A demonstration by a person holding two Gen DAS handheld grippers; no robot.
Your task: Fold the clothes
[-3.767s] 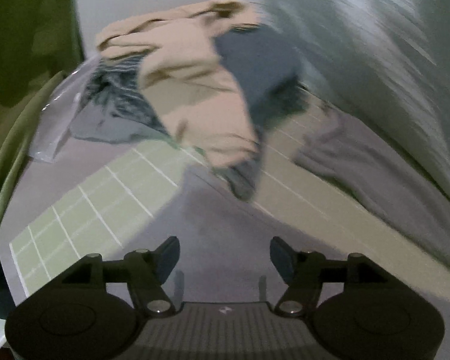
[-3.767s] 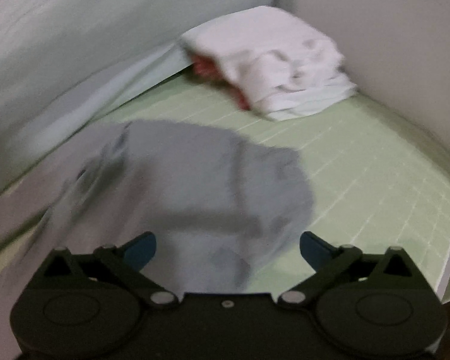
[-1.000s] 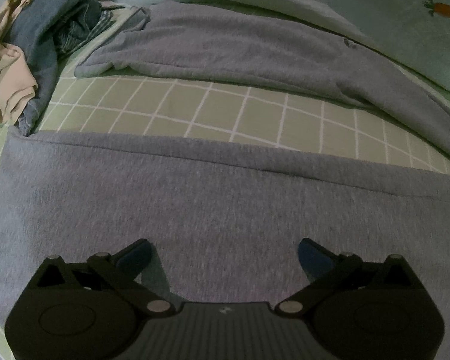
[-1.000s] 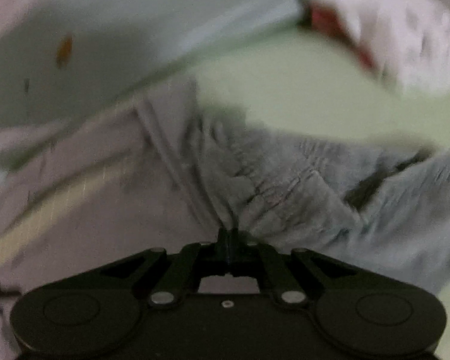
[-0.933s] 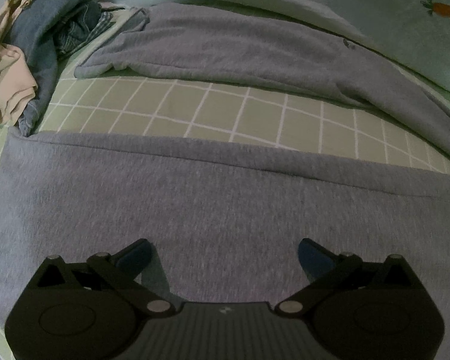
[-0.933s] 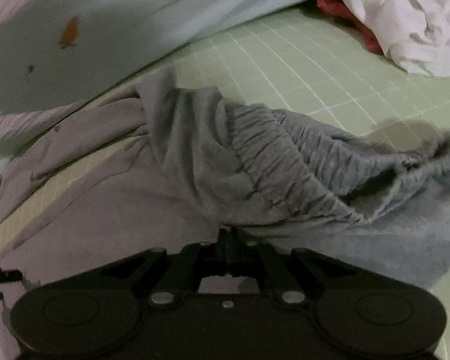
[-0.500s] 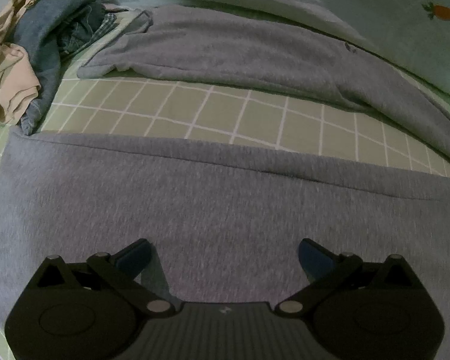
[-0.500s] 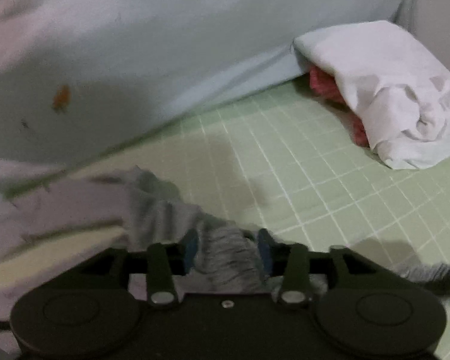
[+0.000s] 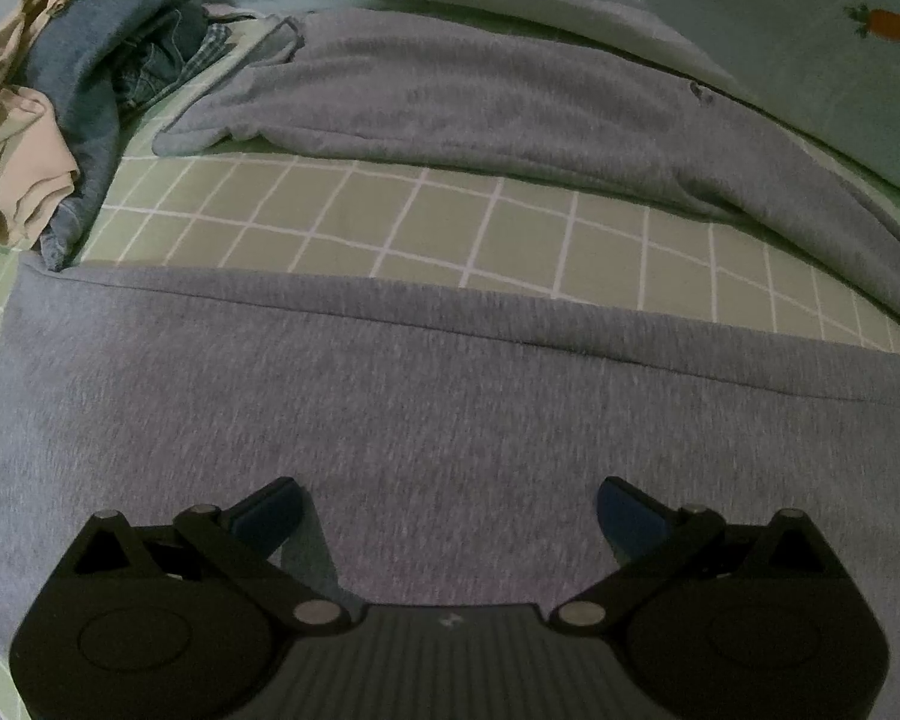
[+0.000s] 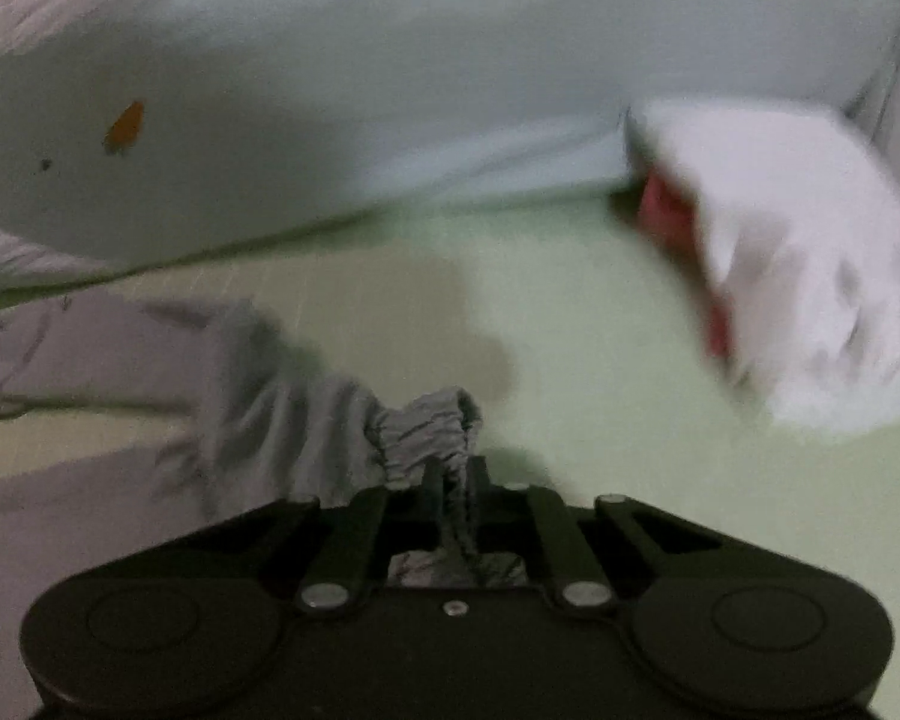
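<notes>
Grey jersey fills most of both views: the grey sweatpants (image 9: pixel 450 408) lie spread on the green checked sheet (image 9: pixel 450 222), one leg flat under the left gripper (image 9: pixel 450 510), the other stretched across from 10 to 3 o'clock. The near leg's long edge runs straight across the middle of the left view, with a bare band of sheet between the legs. The left gripper's jaws stand wide apart over the cloth, nothing between them.

In the right view, the right gripper (image 10: pixel 453 480) has its jaws closing on the gathered elastic waistband (image 10: pixel 432 426), which is bunched between the fingers and lifted off the sheet. From 12 to 3 o'clock of it lies open sheet, up to a pale blue quilt (image 10: pixel 450 90) at 12 and a white cloth bundle (image 10: pixel 810 276) over something red at 2.

A pile of denim and beige clothes (image 9: pixel 48 102) sits at 10 o'clock in the left view. The quilt bears a printed carrot (image 9: pixel 888 24); no readable writing shows.
</notes>
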